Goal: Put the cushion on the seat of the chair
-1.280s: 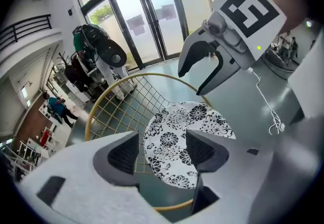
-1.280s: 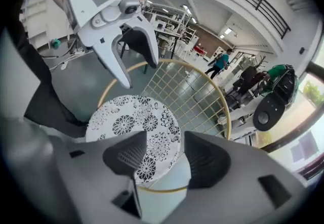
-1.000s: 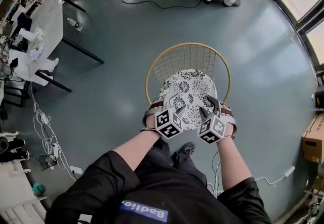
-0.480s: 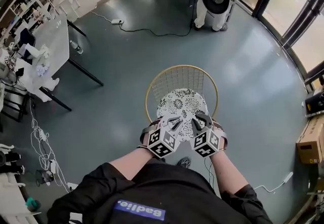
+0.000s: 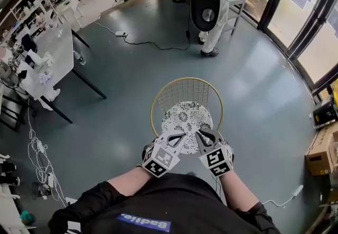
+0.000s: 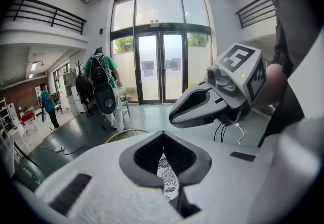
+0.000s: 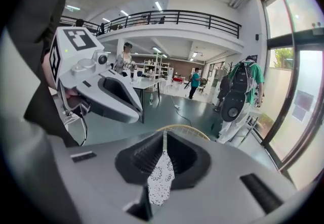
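The round white cushion point(image 5: 185, 117) with black flower print lies flat on the seat of the gold wire chair point(image 5: 158, 95). Both grippers hover above its near edge, close to my body and clear of it. My left gripper point(image 5: 182, 137) is shut and empty. The jaws of my right gripper point(image 5: 199, 133) have just been closing and now meet with nothing between them. In the left gripper view the cushion point(image 6: 166, 175) shows far below through the slit behind the left gripper's point(image 6: 163, 134) tips. The right gripper view shows the cushion point(image 7: 161, 177) the same way below the right gripper point(image 7: 164, 136).
A person with a black backpack point(image 5: 207, 0) stands beyond the chair. A white table point(image 5: 53, 48) with black legs is at the left, with cables point(image 5: 39, 159) on the floor near it. Cardboard boxes point(image 5: 319, 156) sit at the right by the glass doors.
Both grippers let go of the cushion's near edge, rose toward my body and shut. The cushion stays on the seat. The head view now looks further across the room.
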Demonstrator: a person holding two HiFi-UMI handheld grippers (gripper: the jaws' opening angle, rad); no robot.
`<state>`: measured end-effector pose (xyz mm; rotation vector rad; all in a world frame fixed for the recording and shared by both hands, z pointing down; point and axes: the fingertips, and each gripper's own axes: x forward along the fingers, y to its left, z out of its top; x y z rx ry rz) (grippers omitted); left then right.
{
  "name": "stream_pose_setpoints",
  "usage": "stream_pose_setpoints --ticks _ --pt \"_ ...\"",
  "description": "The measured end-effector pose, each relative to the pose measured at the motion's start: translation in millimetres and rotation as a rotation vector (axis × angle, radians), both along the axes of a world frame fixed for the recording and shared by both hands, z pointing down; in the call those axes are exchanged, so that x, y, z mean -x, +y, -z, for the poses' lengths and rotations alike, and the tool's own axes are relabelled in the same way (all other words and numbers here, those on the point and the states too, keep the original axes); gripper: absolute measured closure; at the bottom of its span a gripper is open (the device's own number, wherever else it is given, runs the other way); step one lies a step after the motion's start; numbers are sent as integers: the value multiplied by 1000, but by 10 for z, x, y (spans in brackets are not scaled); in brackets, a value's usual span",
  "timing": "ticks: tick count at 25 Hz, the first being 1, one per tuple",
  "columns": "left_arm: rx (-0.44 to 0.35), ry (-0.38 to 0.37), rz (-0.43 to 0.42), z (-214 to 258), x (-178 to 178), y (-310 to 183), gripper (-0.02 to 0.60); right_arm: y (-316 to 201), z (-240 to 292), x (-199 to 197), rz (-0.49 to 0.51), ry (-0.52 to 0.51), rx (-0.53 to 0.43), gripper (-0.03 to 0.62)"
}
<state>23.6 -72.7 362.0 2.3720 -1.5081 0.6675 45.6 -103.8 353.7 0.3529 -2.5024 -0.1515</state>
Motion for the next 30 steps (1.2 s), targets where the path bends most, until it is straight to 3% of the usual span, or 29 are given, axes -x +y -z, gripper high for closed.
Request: stream_pose_setpoints --ticks 11,20,30 --pt "-147 111 -40 528 12 262 565 366 345 55 -20 -276 224 557" --pt "-128 138 -69 424 -63 376 565 486 323 20 -42 -361 299 562" --pt "-135 132 -73 469 -74 328 565 492 295 8 -49 -371 352 563"
